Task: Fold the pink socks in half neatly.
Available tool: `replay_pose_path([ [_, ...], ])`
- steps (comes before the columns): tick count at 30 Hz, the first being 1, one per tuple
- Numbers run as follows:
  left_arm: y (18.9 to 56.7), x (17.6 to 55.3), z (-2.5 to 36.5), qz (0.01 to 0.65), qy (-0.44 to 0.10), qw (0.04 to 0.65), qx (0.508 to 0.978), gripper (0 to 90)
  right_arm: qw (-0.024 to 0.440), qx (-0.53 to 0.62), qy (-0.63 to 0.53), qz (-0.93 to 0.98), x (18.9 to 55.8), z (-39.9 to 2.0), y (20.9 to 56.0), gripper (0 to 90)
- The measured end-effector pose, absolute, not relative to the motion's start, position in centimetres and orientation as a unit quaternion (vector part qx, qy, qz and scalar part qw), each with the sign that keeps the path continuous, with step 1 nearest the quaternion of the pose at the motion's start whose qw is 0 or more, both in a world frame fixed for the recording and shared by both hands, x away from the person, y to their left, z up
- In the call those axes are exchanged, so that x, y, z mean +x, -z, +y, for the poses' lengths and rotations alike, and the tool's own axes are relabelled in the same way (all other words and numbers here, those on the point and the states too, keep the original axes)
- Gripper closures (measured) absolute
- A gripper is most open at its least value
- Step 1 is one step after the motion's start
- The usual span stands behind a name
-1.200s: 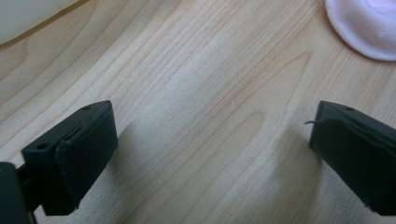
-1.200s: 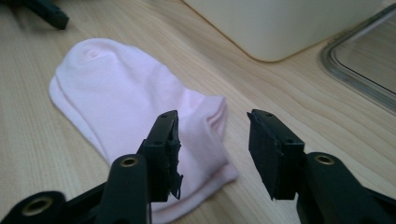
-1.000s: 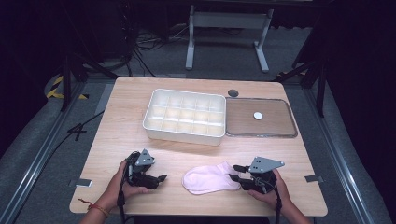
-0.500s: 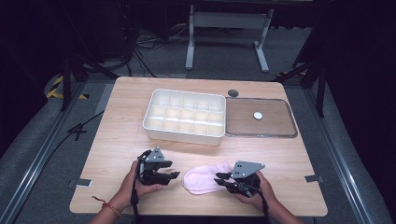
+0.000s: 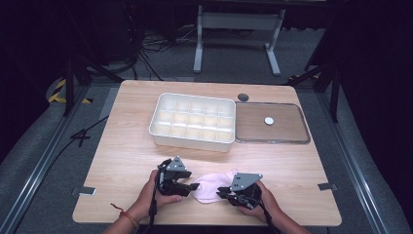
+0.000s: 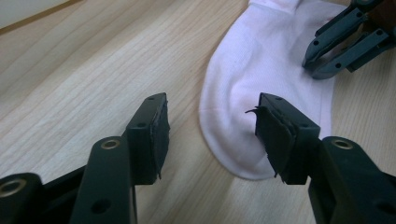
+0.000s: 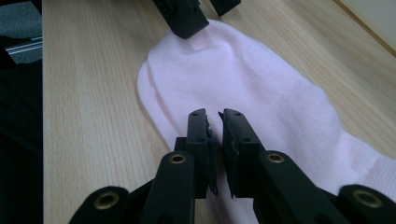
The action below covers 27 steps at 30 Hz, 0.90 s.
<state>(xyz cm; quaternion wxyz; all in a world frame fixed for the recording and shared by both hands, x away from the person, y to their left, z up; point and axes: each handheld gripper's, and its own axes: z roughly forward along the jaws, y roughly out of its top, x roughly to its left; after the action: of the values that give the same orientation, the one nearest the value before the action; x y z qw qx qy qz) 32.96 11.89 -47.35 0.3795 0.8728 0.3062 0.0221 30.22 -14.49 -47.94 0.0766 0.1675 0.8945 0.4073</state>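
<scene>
Found no readable text, label, brand, number or sign anywhere in the pictures.
</scene>
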Motion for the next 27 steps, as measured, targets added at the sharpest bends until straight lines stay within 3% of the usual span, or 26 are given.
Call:
replay_pose_path([
  [8, 47.7, 32.0, 10.3, 0.288, -0.081, 0.355, 0.886, 34.6, 0.081, 0.168, -0.408, 0.894, 30.0, -14.5, 48.0, 82.9],
  [15, 47.7, 31.6, 10.1, 0.295, -0.089, 0.353, 0.883, 34.9, 0.083, 0.168, -0.41, 0.893, 30.0, -14.5, 48.1, 82.9],
  [27, 47.9, 31.2, 10.3, 0.281, -0.068, 0.384, 0.877, 57.9, 0.08, 0.167, -0.416, 0.89, 30.1, -14.5, 48.2, 83.0],
])
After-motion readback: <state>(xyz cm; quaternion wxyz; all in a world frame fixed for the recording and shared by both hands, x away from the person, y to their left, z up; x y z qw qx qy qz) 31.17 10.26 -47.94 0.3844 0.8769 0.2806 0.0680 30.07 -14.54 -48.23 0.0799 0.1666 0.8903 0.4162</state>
